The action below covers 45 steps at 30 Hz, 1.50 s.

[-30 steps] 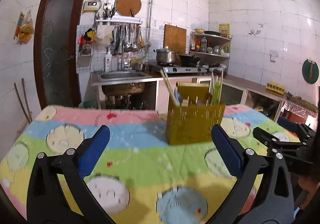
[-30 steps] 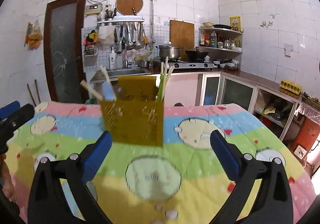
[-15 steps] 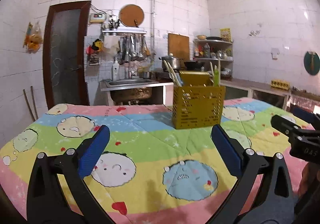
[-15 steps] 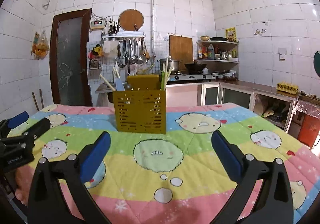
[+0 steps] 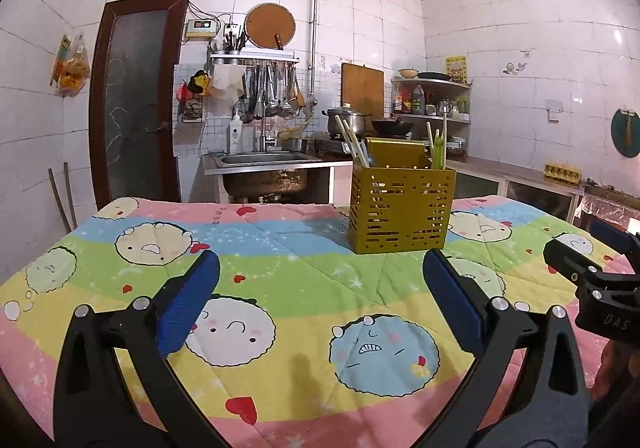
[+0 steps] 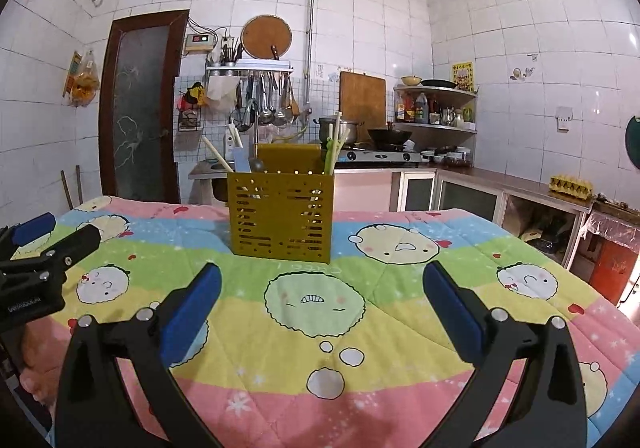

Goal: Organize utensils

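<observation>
Both the left tongs (image 5: 320, 288) and the right tongs (image 6: 322, 288) gaped empty above the quilt (image 5: 280, 280). The yellow holder (image 6: 281, 217) stood upright mid-table, chopsticks (image 6: 335, 146) inside. A careless reach might topple it on the soft cloth.

Utensil holder (image 6: 280, 218): perforated, matt yellow finish. Worktop (image 6: 400, 328) cover: soft quilted printed cloth. Sink (image 5: 260, 160): dull metal. Wall tiles (image 6: 520, 48): glossy.

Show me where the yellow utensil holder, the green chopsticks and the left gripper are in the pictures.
yellow utensil holder (image 6: 280, 218), right wrist view, on its slotted front wall.
green chopsticks (image 5: 439, 150), left wrist view, on the shafts above the holder's rim.
left gripper (image 5: 320, 300), left wrist view, midway between its open blue fingertips.
</observation>
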Each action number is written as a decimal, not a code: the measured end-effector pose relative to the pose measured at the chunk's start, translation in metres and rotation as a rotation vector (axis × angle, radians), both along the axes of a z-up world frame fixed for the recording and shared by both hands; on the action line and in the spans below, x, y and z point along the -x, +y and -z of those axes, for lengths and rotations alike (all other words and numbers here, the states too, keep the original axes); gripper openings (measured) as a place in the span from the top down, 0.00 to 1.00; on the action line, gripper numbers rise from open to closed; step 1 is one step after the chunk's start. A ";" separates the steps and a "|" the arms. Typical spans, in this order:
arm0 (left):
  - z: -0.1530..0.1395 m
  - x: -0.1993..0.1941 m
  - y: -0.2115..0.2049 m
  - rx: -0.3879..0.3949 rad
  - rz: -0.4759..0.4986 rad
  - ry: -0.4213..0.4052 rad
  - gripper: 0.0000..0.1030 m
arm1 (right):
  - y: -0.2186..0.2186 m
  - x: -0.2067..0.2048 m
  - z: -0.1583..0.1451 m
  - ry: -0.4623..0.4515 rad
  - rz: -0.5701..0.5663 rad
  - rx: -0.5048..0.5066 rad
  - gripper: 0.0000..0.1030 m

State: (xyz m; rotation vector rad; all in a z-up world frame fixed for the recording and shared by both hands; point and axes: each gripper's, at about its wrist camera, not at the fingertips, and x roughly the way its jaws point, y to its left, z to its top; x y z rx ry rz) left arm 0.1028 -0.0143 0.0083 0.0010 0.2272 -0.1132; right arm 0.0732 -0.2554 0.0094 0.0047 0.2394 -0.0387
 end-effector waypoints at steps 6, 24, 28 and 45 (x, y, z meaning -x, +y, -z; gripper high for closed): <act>-0.002 0.003 -0.004 -0.014 0.001 -0.014 0.05 | 0.000 0.002 0.000 -0.004 0.000 -0.007 0.04; 0.001 0.001 -0.003 0.008 0.009 0.011 0.05 | 0.000 0.002 0.001 0.006 -0.001 -0.013 0.04; 0.001 0.001 -0.003 0.010 0.010 0.011 0.05 | 0.000 0.002 0.001 0.008 0.001 -0.011 0.04; 0.001 0.003 -0.004 0.001 0.009 0.001 0.05 | -0.001 0.001 0.000 0.012 0.004 -0.012 0.04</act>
